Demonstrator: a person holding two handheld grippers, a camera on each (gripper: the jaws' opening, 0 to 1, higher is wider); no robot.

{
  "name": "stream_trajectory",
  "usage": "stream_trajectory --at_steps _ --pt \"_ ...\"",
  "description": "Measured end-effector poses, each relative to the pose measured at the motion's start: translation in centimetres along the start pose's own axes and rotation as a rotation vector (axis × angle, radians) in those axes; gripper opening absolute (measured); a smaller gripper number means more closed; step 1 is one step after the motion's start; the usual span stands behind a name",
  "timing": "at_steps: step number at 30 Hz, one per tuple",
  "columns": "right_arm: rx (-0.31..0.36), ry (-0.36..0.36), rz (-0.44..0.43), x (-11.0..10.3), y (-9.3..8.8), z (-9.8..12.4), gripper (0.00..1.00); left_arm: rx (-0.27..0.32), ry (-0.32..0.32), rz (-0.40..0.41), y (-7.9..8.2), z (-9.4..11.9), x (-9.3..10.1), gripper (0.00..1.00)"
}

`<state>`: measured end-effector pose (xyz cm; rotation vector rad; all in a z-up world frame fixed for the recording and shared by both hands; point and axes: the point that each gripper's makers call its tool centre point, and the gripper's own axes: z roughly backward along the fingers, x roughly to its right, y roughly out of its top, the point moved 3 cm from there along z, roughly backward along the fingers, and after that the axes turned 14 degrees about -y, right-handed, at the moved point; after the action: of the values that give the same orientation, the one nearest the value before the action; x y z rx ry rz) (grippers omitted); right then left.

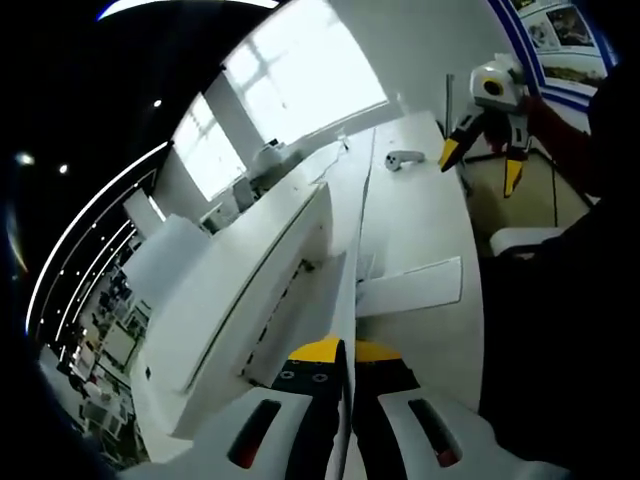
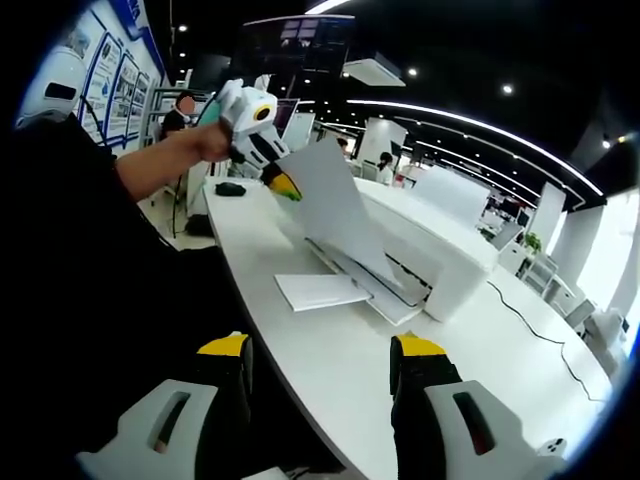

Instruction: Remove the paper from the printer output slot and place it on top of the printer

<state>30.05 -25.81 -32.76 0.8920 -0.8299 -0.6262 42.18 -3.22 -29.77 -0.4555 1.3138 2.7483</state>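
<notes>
Two hand-held grippers at a long white counter (image 2: 350, 370) carrying a white printer (image 2: 440, 265).

Largest first: counter running away through a bright office, windows (image 1: 300, 75) behind. Printer resting on it, output tray toward the near edge. One white sheet of paper (image 2: 335, 215) raised upright above the printer, pinched at its corner by the left hand-held gripper (image 2: 283, 185), yellow-tipped jaws pressed together on the sheet. Second sheet (image 2: 322, 290) lying flat on the counter just beside the printer. Right hand-held gripper (image 2: 325, 365) low over the counter edge, jaws spread wide, holding nothing.
</notes>
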Motion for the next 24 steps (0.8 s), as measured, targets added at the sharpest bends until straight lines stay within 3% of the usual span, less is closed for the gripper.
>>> stream_trajectory --at_steps 24 --pt "0.003 0.000 -0.001 -0.06 -0.09 0.00 0.51 0.012 -0.002 0.013 0.16 0.46 -0.82 0.05"
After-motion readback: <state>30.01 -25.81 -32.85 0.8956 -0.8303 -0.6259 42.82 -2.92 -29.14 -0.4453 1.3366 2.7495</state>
